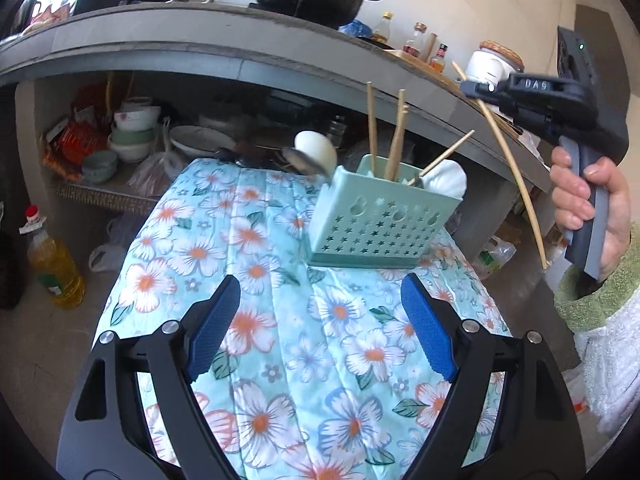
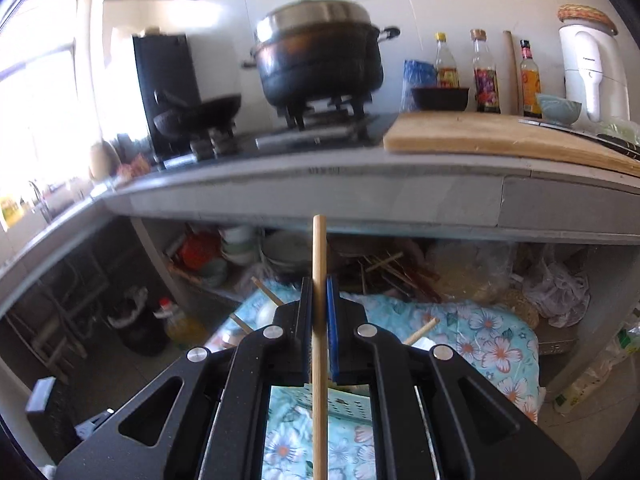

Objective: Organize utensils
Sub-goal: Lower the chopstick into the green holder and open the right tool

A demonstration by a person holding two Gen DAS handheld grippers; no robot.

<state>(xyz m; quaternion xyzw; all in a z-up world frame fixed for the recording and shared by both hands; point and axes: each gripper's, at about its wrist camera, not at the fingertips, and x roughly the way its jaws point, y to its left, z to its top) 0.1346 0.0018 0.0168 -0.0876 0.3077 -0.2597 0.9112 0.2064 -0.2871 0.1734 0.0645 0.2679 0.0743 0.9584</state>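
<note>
The right claw (image 2: 319, 320) is closed on a single wooden chopstick (image 2: 319, 264), with both pads pressed flat on it. The stick stands nearly upright between them, a shorter part above the pads and a long part hanging below. In the left wrist view this same chopstick (image 1: 508, 160) is seen in the air to the right of the green utensil holder (image 1: 376, 220), its lower tip well apart from the holder and lower than the holder's rim.

The left claw (image 1: 320, 324) is wide open and holds nothing; it hangs over the flowered cloth (image 1: 256, 264) of the bench, with the holder ahead of it.

The chopstick is, I judge, very light, stiff and thin, and its smooth round wood can turn or slide between the pads. A grip near the middle seems best, so that the free lower end can be aimed well.

The holder is of thin plastic with star holes and already carries several chopsticks (image 1: 394, 140) and white spoons (image 1: 444, 180). It looks light and sits tilted in this view, so a push on its rim could tip it.
</note>
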